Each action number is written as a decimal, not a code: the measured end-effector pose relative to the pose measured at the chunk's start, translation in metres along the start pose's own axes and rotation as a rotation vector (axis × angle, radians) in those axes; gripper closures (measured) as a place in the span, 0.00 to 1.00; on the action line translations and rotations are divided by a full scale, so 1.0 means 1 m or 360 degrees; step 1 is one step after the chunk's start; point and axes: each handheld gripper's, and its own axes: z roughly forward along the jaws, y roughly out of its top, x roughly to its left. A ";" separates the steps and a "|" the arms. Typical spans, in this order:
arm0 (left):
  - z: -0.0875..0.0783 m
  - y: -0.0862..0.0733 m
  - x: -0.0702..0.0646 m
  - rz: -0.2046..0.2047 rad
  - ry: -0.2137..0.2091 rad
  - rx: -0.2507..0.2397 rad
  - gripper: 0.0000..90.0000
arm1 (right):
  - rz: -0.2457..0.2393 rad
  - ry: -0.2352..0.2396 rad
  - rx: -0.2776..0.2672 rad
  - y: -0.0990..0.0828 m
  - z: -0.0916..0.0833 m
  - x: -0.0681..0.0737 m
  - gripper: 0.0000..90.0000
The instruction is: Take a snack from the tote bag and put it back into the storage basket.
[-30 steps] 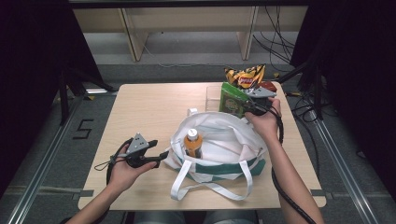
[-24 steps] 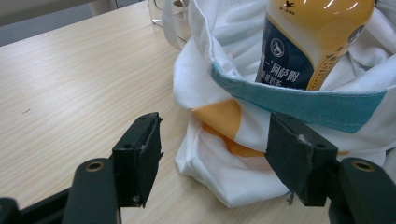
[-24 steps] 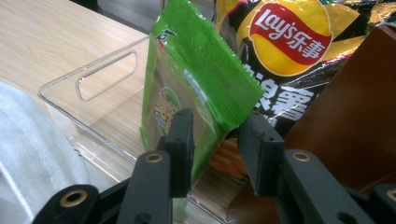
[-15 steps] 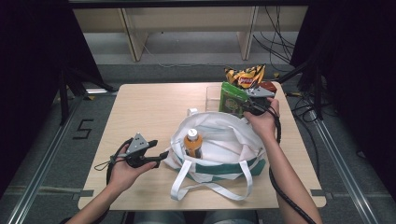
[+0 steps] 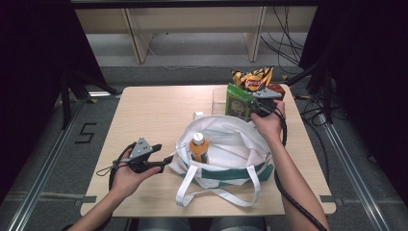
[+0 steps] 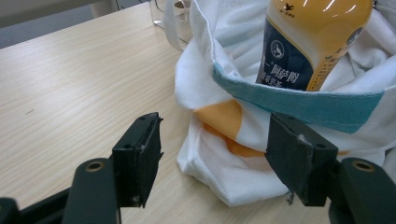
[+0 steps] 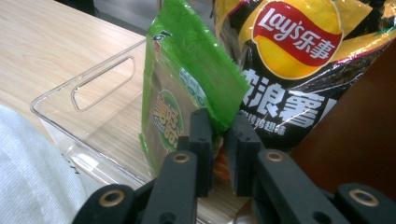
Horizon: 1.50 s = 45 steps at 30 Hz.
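Observation:
A white tote bag (image 5: 231, 144) with a teal band lies open mid-table, and an orange-capped drink bottle (image 5: 198, 147) stands inside it. My left gripper (image 5: 168, 159) rests at the tote's left edge. Its jaws stand open in the left gripper view (image 6: 212, 149), with the tote's corner (image 6: 224, 172) just ahead of them and the bottle (image 6: 303, 46) behind. At the back right, my right gripper (image 5: 252, 109) has just been closing on a green snack packet (image 5: 238, 102). In the right gripper view the jaws (image 7: 219, 130) pinch the packet's (image 7: 187, 79) lower edge.
A clear plastic bin (image 7: 93, 88) with a cut-out handle holds the green packet and stands behind the tote (image 7: 28, 163). A black and yellow Lay's chip bag (image 7: 299, 46) leans right behind the packet. The table's left half (image 5: 144, 115) is bare wood.

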 end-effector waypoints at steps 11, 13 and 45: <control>0.001 -0.001 -0.001 -0.0011 -0.0001 0.0009 0.39 | -0.0053 -0.0034 -0.0031 0.007 -0.016 -0.002 0.99; 0.001 -0.001 -0.001 -0.0012 -0.0002 0.0007 0.39 | -0.0059 -0.0056 -0.0052 0.006 -0.018 -0.003 0.99; -0.001 0.001 -0.003 -0.0006 0.0016 -0.0012 0.39 | 0.0011 -0.0064 -0.0127 0.005 -0.058 -0.007 0.71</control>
